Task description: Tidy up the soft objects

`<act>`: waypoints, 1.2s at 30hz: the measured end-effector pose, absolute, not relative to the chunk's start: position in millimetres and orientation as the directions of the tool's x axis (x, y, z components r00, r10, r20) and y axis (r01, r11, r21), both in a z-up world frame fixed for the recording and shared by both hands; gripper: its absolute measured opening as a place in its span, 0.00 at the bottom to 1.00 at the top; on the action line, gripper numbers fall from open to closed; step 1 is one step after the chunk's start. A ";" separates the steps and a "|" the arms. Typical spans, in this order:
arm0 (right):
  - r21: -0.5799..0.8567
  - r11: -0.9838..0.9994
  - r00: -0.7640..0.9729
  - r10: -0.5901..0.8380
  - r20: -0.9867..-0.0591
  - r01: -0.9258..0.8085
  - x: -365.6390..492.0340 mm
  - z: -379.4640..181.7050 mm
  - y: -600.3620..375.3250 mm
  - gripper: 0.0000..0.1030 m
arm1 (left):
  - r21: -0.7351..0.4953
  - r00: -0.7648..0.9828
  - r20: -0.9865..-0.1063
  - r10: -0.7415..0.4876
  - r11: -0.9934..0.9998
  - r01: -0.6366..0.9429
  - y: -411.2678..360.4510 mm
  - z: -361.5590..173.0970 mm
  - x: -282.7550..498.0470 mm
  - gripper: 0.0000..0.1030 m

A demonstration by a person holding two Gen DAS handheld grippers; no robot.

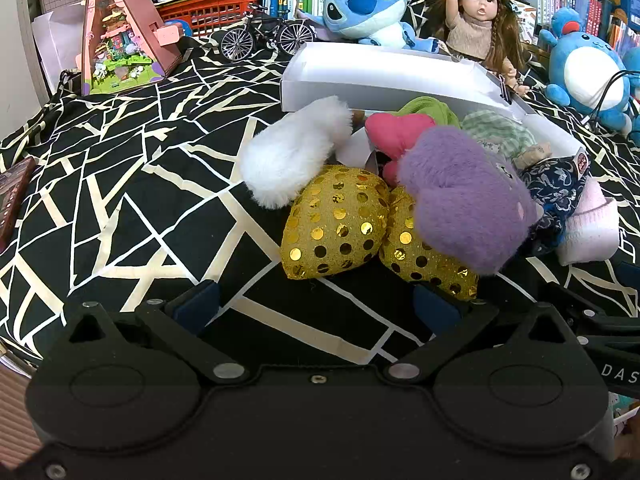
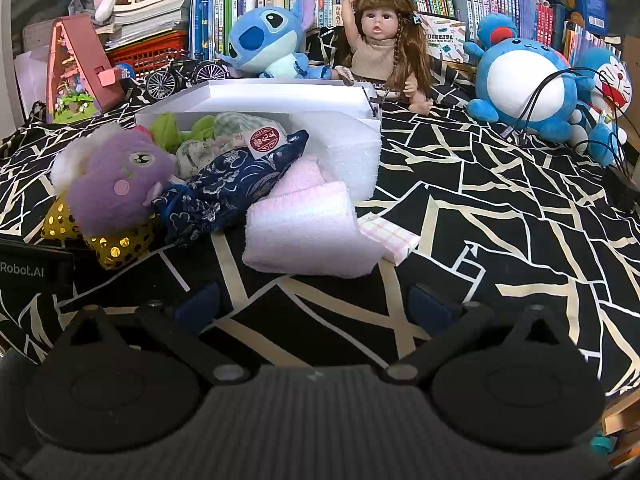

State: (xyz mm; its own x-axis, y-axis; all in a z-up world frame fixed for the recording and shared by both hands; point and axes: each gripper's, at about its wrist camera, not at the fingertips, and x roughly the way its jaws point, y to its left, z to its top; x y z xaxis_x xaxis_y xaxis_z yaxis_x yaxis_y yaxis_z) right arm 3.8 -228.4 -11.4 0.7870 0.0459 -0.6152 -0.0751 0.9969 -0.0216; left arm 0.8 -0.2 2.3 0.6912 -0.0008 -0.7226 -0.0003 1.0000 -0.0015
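Note:
A pile of soft things lies on the black patterned cloth point(image 1: 120, 200) before a white box point(image 1: 384, 76): a gold sequin bow point(image 1: 340, 224), a purple plush point(image 1: 464, 196), a white fluffy piece point(image 1: 292, 152), a pink heart point(image 1: 396, 132), a navy floral pouch point(image 2: 236, 180) and a pink folded towel point(image 2: 308, 232). Green and checked cloths point(image 2: 192, 128) lie in the box point(image 2: 256, 96). My left gripper point(image 1: 320, 308) is open and empty just short of the bow. My right gripper point(image 2: 316, 304) is open and empty just short of the towel.
A Stitch plush point(image 2: 268, 44), a doll point(image 2: 380, 40), a round blue plush point(image 2: 524, 80) and a Doraemon point(image 2: 608, 88) stand at the back before bookshelves. A toy bicycle point(image 1: 268, 32) and a pink model house point(image 1: 124, 28) stand back left. Cables point(image 2: 560, 92) hang at right.

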 end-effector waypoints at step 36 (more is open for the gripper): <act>-0.020 0.998 0.796 0.037 -0.604 -0.062 1.6 -12.0 -229.4 1.00 | 0.000 0.697 -0.717 -0.002 1.000 0.003 0.8 0.3 1.4 1.00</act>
State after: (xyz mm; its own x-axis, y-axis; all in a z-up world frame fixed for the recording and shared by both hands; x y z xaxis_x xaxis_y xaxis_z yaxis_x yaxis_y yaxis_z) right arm 1.6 -229.4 -12.0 0.7960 0.0368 -0.6042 -0.0616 0.9979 -0.0204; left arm 1.4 0.8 0.3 0.6972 -0.0020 -0.7168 0.0028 1.0000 0.0000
